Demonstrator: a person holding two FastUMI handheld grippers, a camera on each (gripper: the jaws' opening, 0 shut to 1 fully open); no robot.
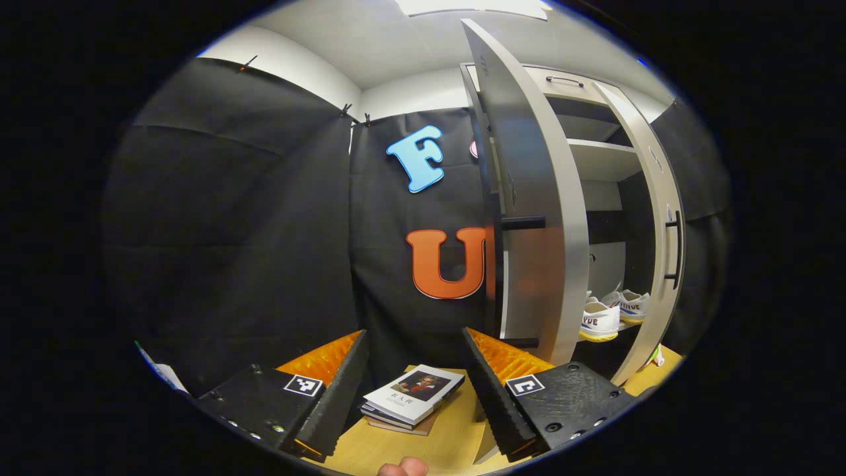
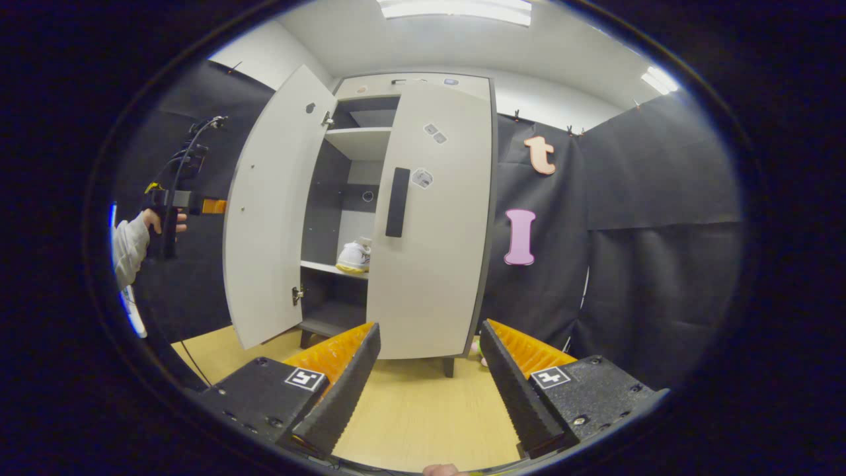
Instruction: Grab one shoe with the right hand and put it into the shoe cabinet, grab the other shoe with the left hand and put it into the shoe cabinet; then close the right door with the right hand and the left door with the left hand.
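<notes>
left gripper (image 1: 413,387) gaped wide, empty | right gripper (image 2: 429,383) wide, empty | shoes (image 1: 611,314) sat in cabinet (image 2: 370,165)

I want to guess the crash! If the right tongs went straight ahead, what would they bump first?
Probably the cabinet's right door, which looks nearly shut and stands straight ahead between the open right tongs. Bare floor lies before it; depth is unclear.

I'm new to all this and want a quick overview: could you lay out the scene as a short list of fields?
shoes: two white shoes on a cabinet shelf
right door: nearly closed
left door: wide open
left tongs: open, empty, above a stack of books
right tongs: open, empty, facing the cabinet
floor: light wood
</notes>
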